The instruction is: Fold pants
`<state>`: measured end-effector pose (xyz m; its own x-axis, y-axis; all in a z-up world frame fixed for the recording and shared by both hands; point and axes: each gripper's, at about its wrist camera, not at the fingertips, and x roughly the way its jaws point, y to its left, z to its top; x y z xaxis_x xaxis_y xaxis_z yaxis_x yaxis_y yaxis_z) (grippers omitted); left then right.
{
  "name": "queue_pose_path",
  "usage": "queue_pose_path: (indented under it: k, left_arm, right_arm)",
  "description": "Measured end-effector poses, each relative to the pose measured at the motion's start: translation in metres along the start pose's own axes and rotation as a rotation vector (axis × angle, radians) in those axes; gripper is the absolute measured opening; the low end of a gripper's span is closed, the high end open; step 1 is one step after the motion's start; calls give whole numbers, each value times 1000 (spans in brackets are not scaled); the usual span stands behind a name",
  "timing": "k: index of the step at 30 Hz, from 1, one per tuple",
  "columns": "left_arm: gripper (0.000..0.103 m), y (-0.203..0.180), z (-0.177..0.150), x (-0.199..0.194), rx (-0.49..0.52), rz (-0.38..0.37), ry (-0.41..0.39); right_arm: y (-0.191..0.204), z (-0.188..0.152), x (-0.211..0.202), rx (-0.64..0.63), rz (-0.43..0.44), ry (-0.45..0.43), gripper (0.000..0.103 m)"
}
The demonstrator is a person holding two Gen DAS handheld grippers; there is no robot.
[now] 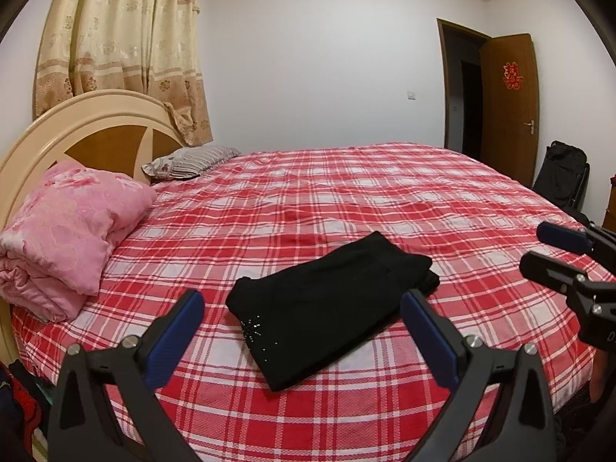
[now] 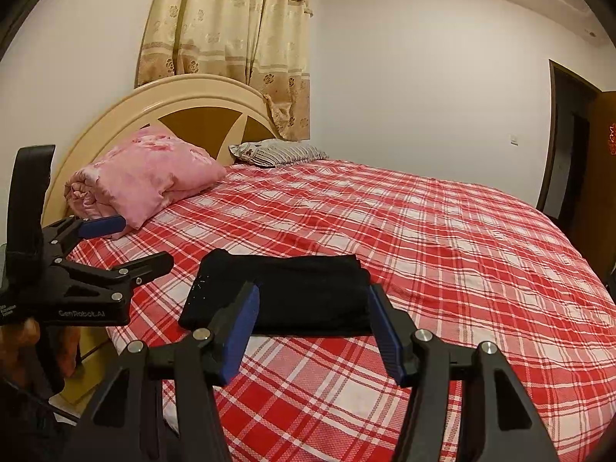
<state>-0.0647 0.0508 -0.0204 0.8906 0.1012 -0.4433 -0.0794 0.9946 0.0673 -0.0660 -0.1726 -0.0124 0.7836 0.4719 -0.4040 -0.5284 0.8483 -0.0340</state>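
The black fabric pants [image 1: 331,308] lie as a compact folded rectangle on the red-and-white plaid bedsheet [image 1: 346,192], near the bed's front edge. The left gripper [image 1: 302,308] hangs above them, jaws wide and empty; the right gripper [image 2: 313,313], at three o'clock of the left, is likewise wide and empty. The folding looks finished; at most, a light press at the bundle's twelve o'clock edge remains.
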Motion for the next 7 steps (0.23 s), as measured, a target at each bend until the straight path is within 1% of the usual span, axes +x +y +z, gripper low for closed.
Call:
queue_pose_path:
  k: [4,7]
  left_arm:
    - [103,1,-3,2,3,0,-9]
    - [103,0,-3,4,3,-20,-9]
  right_arm:
    - [1,-3,3,-5,3,9,59]
    - [0,-4,4,-1,9,14,59]
